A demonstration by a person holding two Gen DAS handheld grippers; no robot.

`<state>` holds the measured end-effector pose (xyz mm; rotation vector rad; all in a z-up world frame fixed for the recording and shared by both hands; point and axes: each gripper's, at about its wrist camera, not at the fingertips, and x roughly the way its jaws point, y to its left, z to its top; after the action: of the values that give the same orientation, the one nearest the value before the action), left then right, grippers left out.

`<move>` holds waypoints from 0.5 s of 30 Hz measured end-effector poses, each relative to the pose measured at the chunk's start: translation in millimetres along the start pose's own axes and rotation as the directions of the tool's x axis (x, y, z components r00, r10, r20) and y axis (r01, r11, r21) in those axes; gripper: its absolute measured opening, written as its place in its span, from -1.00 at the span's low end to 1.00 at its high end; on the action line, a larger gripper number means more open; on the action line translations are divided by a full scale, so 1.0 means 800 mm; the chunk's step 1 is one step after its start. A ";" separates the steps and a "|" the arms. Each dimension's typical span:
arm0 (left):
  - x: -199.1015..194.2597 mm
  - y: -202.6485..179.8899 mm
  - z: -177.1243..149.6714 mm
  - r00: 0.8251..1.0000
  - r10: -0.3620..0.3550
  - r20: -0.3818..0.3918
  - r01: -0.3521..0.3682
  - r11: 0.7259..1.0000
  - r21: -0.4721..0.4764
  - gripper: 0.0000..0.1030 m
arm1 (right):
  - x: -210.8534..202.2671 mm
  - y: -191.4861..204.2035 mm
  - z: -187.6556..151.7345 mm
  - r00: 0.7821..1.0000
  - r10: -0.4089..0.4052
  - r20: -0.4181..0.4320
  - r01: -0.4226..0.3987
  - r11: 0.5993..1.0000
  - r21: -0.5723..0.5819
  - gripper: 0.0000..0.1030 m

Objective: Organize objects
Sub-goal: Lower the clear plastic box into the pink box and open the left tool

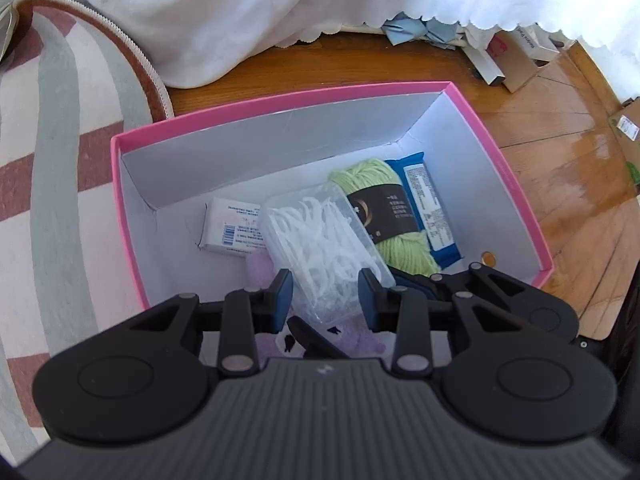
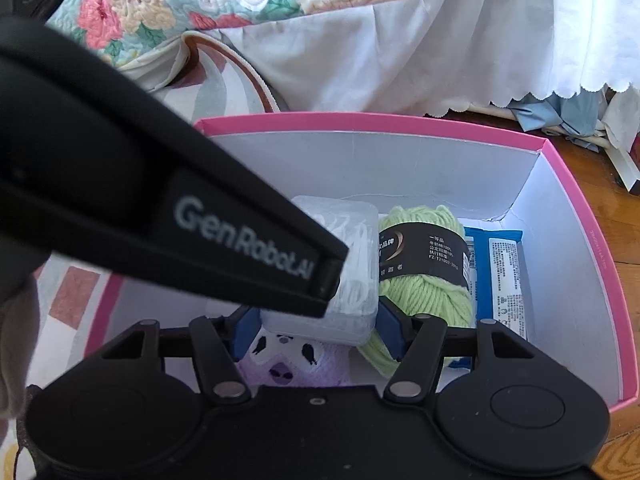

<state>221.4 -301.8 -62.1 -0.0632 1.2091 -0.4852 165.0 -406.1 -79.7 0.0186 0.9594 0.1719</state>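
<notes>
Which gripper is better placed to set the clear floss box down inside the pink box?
Left. The left gripper appears closed on the clear floss box, low inside the pink box. The right gripper only straddles its end; contact is unclear.

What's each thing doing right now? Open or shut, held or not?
Pink box, open, no lid.
Clear pick case, lid shut, held.
Left tongs, shut on the Clear pick case.
Right tongs, straddling that case; grip unclear.
Green yarn, wound, label on, lying in box.
Blue packet, lying beside yarn.
White carton, closed, lying flat.
</notes>
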 end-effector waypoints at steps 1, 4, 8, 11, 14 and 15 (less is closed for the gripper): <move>0.003 0.002 0.000 1.000 -0.001 -0.003 0.001 1.000 -0.007 -0.34 | 0.003 -0.001 0.000 1.000 -0.002 -0.006 0.002 1.000 -0.003 0.28; 0.010 0.007 -0.002 1.000 0.005 -0.011 -0.005 1.000 -0.022 -0.34 | 0.009 0.000 -0.001 1.000 0.001 -0.024 -0.002 1.000 -0.017 0.28; 0.004 0.008 -0.006 1.000 -0.007 -0.008 0.007 1.000 -0.017 -0.35 | 0.004 0.007 -0.006 0.999 -0.025 -0.025 0.023 0.998 -0.062 0.29; -0.017 0.001 -0.009 0.999 0.006 0.032 -0.006 1.000 0.027 -0.35 | -0.008 0.008 -0.007 0.999 -0.035 -0.029 0.033 0.997 -0.073 0.31; -0.046 -0.003 -0.011 0.998 0.015 0.060 -0.018 0.998 0.057 -0.35 | -0.027 0.009 -0.011 0.998 -0.055 -0.020 0.053 0.996 -0.072 0.33; -0.056 -0.004 -0.013 0.998 0.015 0.063 -0.019 0.998 0.065 -0.35 | -0.036 0.011 -0.013 0.998 -0.065 -0.011 0.064 0.995 -0.073 0.33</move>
<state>199.4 -284.9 -25.5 -0.0123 1.1310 -0.5039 139.0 -402.6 -61.9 -0.0802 0.9653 0.1467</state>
